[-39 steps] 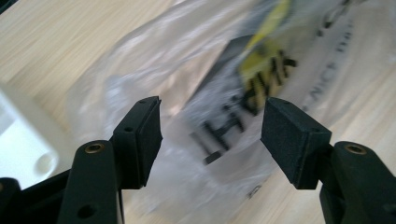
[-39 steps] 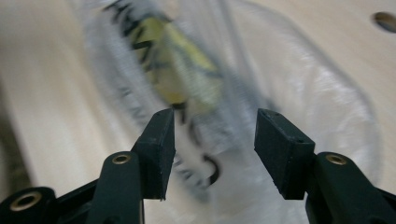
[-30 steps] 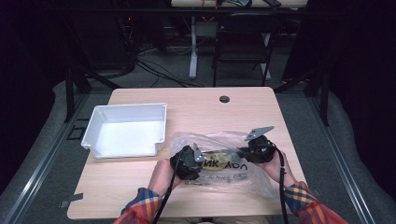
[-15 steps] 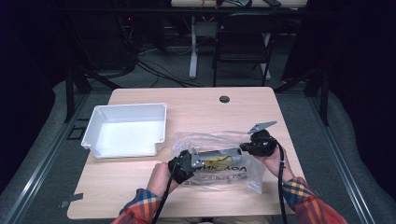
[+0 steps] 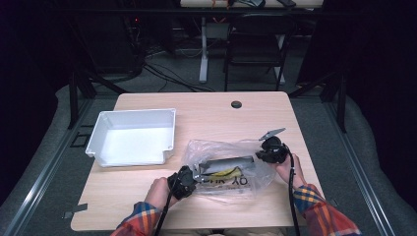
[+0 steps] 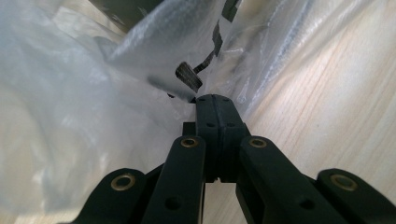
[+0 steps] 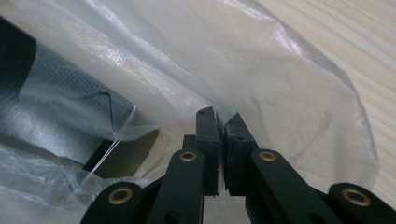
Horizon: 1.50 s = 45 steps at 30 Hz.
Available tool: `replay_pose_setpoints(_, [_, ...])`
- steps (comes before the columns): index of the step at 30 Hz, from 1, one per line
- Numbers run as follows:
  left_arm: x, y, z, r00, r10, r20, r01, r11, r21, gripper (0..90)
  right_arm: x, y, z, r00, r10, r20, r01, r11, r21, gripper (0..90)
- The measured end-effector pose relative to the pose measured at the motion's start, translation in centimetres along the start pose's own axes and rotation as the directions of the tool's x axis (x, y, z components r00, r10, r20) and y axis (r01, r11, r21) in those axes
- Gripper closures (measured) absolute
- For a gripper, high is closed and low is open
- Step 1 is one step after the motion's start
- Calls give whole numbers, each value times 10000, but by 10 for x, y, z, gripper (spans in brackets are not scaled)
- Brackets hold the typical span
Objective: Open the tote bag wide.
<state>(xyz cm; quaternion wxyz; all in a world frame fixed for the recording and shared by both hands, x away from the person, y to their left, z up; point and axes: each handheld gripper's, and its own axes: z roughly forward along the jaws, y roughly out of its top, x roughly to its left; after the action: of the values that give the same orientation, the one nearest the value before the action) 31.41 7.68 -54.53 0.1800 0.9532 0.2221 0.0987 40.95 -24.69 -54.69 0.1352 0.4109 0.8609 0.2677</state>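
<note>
- One clear plastic bag [image 5: 223, 167] is seen lying on the near right part of the wooden table [image 5: 206, 110], with one dark flat packet [image 5: 227, 163] inside it; a yellow patch and black lettering are visible through the film.
- One white tray [image 5: 134, 138] is set on the left of the table — well apart from the bag, with nothing in it.
- One small dark round cap [image 5: 236, 104] is let into the tabletop near the far edge.
- Two grippers are counted, one in each hand.
- The left gripper [image 5: 193, 176] is held low at the bag's near left end, pointed to the right along the table; in the left gripper view [image 6: 213, 100] its jaws are pressed together on a fold of the bag's film.
- The right gripper [image 5: 259, 156] is held at the bag's right end, pointed left towards the other; in the right gripper view [image 7: 218, 116] its jaws are nearly closed, with a thin edge of the bag pinched between them.
- The bag is thus gripped at both ends — the two forearms, in plaid sleeves [image 5: 314, 206], are brought in from the near edge and angled inward.
</note>
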Motion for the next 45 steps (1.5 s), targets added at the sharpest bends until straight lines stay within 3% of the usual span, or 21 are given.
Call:
replay_pose_setpoints(3, [-2, 1, -13, 9997, -197, 153, 208, 9969, -753, 888, 2, 1, -4, 9998, -101, -163, 99, 9999, -71, 857])
replay_pose_setpoints(5, [-6, 1, -25, 9996, -274, 104, 285, 9916, -1260, 792, 3, 0, -9, 9994, -110, -317, 105, 9998, -171, 848])
replay_pose_setpoints(8, [-14, 2, -43, 9960, -417, -787, 228, 9735, -2274, 591, 4, -1, -16, 9991, -46, -425, 32, 9995, -310, 847])
replay_pose_setpoints(10, [-16, 5, -48, 9881, -533, -1440, 119, 9616, -2741, 478, 3, -2, -20, 9987, -42, -511, 24, 9994, -347, 849])
replay_pose_setpoints(11, [-15, 8, -48, 9876, -480, -1496, 58, 9627, -2706, 440, 3, -2, -21, 9988, 49, -492, -71, 9990, -446, 851])
replay_pose_setpoints(13, [-14, 14, -44, 9858, -447, -1621, -41, 9573, -2890, 402, 3, -2, -22, 9988, 54, -480, -75, 9991, -425, 860])
replay_pose_setpoints(15, [-12, 22, -35, 9886, -42, -1504, -345, 9666, -2538, 410, 4, -1, -22, 9987, 11, -518, -32, 9991, -415, 867])
replay_pose_setpoints(17, [-11, 26, -27, 9893, 145, -1450, -493, 9696, -2396, 514, 6, -1, -21, 9981, -10, -612, -14, 9992, -402, 869])
replay_pose_setpoints(18, [-11, 27, -23, 9880, 135, -1540, -496, 9712, -2331, 525, 6, -1, -21, 9982, -77, -592, 57, 9994, -355, 870])
replay_pose_setpoints(19, [-11, 28, -22, 9879, 227, -1532, -591, 9696, -2374, 564, 7, 0, -21, 9978, -69, -655, 45, 9994, -355, 873])
replay_pose_setpoints(24, [-12, 30, -18, 9883, 594, -1402, -904, 9700, -2258, 900, 6, 0, -22, 9982, -72, -602, 49, 9992, -387, 882])
replay_pose_setpoints(29, [-17, 22, -18, 9910, 957, -931, -1120, 9754, -1899, 900, 2, -1, -21, 9986, 103, -513, -122, 9992, -379, 887])
replay_pose_setpoints(31, [-17, 16, -16, 9904, 1231, -629, -1307, 9821, -1360, 900, -1, -1, -17, 9990, 212, -399, -226, 9991, -355, 888])
replay_pose_setpoints(36, [-12, 4, -2, 9937, 1070, -336, -1087, 9927, -531, 900, -5, -2, -5, 9996, 296, 36, -296, 9995, -57, 895])
replay_pose_setpoints(40, [-8, 2, 1, 9950, 934, -345, -943, 9952, -272, 900, -7, -3, 0, 9980, 210, 596, -223, 9995, 214, 900])
replay_pose_setpoints(45, [-4, -3, 5, 9969, 780, -26, -780, 9969, 89, 900, -13, -7, 4, 9905, 165, 1367, -236, 9984, 507, 900])
